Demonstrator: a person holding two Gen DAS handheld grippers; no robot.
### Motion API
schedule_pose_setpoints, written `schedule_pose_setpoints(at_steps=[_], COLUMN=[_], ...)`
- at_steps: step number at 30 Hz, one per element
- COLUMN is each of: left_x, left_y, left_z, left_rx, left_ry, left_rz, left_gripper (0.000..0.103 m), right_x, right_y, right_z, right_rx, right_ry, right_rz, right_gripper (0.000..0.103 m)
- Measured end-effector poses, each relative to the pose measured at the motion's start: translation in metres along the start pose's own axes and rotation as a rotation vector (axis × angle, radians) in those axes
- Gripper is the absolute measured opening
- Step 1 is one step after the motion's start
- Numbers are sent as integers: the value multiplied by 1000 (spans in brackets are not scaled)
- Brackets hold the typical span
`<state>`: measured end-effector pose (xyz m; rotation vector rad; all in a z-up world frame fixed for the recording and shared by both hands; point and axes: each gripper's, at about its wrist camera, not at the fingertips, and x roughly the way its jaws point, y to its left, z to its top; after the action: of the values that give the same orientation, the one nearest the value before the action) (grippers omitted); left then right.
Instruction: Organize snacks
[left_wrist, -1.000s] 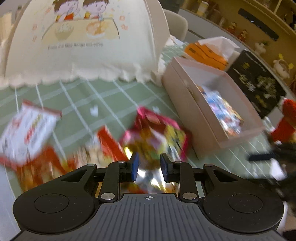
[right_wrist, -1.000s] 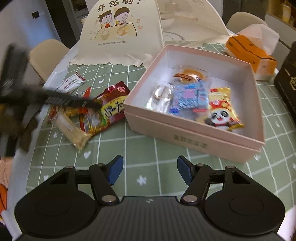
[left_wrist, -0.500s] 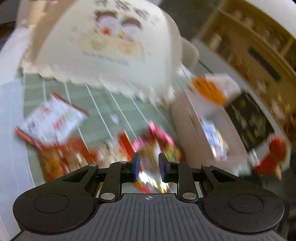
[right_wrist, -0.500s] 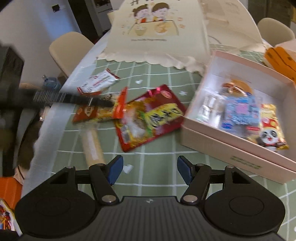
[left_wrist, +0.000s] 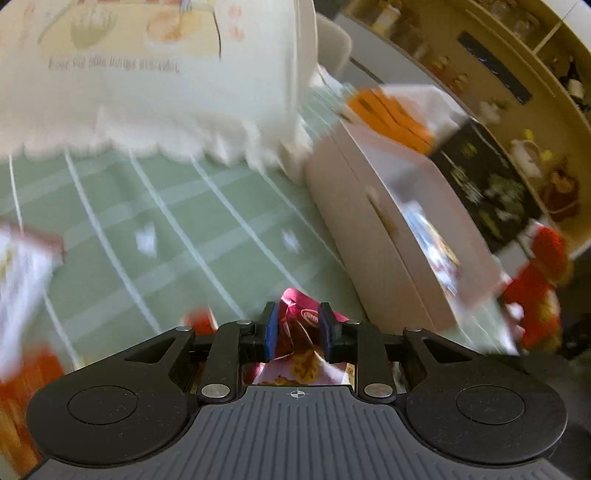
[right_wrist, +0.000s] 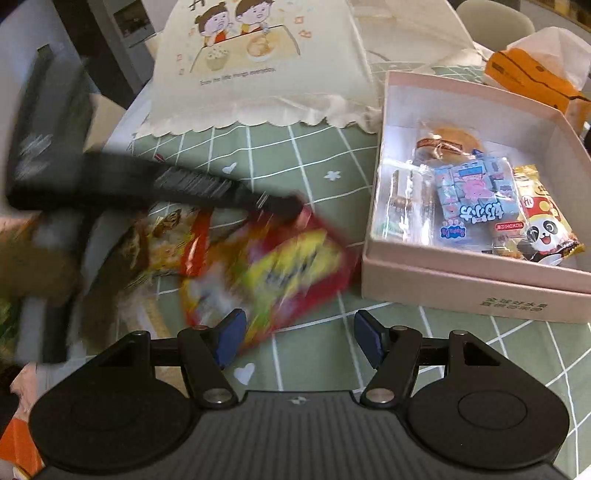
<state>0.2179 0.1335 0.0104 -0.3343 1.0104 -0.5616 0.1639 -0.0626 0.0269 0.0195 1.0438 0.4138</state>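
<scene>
Pinching the red snack bag (left_wrist: 295, 325), seemingly lifted, left gripper (left_wrist: 295, 326) nears pink box (right_wrist: 461, 291); right gripper (right_wrist: 297, 334) wide.

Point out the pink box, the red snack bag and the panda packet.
pink box (right_wrist: 461, 291), right wrist view, front wall.
red snack bag (right_wrist: 295, 258), right wrist view, yellow label.
panda packet (right_wrist: 546, 236), right wrist view, panda face.

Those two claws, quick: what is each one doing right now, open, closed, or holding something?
Left claw: closed on the red snack bag.
Right claw: open, holding nothing.
</scene>
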Motion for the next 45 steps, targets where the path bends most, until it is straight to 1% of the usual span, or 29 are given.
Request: schedule_pose_setpoints(at_steps=[1,4,6,7,9,11,13,15,16,18,19,20,22,24,26,28,29,32,34,35,36,37,39,42,43,45], left_x=[-4,-18,-24,-26,-34,-41,-60,-81,-92,-106,-109,-110,-99,-83,-69,-67,-66,-65,-68,-69,-74,-80,-100,-127,-135,-145], left_y=[0,-4,-4,-4,-3,-4,-7,-2,1,9,15,23,35,45,51,47,43,27,15,13,11,12,14,21,23,23], left_z=[-10,-41,-56,-62,-71,-71,-66,-59,-56,-50,-46,-42,-31,-25,-26,-35,-40,-58,-70,-76,-82,-87,-99,-116,-121,-131], left_rx=[-42,-128,-184,-208,-239,-229,-203,-215,-219,-231,-249,-269,-281,-253,-256,-245,-236,-193,-159,-159,-181,-211,-289,-403,-430,-451], left_ry=[15,6,8,7,22,23,-52,-161,-223,-312,-339,-354,-343,-299,-248,-242,-225,-178,-152,-142,-140,-155,-225,-321,-333,-333], left_rz=[-27,-33,-50,-55,-64,-51,-1,64,122,240,268,277,286,306,313,289,269,213,209,206,197,189,192,233,247,285], left_gripper=[25,25,25,25,25,25,25,26,26,26,26,26,26,26,26,25,25,25,25,25,25,25,25,25,25,25], right_x=[0,-1,-3,-4,-6,-9,-13,-16,-16,-18,-19,-19,-19,-18,-20,-23,-24,-30,-36,-37,-37,-36,-30,-18,-14,-3], right_y=[-1,-3,-5,-4,-2,2,2,2,2,4,6,8,11,15,18,20,21,25,32,36,41,46,58,78,84,94], right_z=[-1,-4,-8,-11,-17,-24,-29,-31,-32,-34,-34,-35,-38,-40,-42,-46,-47,-47,-42,-40,-38,-35,-31,-29,-29,-32], right_rx=[8,44,57,48,4,-47,-73,-80,-84,-108,-121,-132,-144,-150,-166,-198,-219,-286,-338,-362,-392,-419,-459,-518,-532,-546], right_ry=[-2,5,15,25,33,29,24,33,35,34,32,32,40,52,65,62,54,-1,-61,-80,-97,-104,-102,-84,-77,-61], right_rz=[-1,13,33,39,53,55,55,55,53,49,48,46,53,58,56,44,31,-17,-30,-28,-23,-15,11,71,87,108], right_gripper=[69,76,78,80,81,81,81,81,81,81,81,81,81,81,81,81,81,81,81,81,81,81,81,81,81,81])
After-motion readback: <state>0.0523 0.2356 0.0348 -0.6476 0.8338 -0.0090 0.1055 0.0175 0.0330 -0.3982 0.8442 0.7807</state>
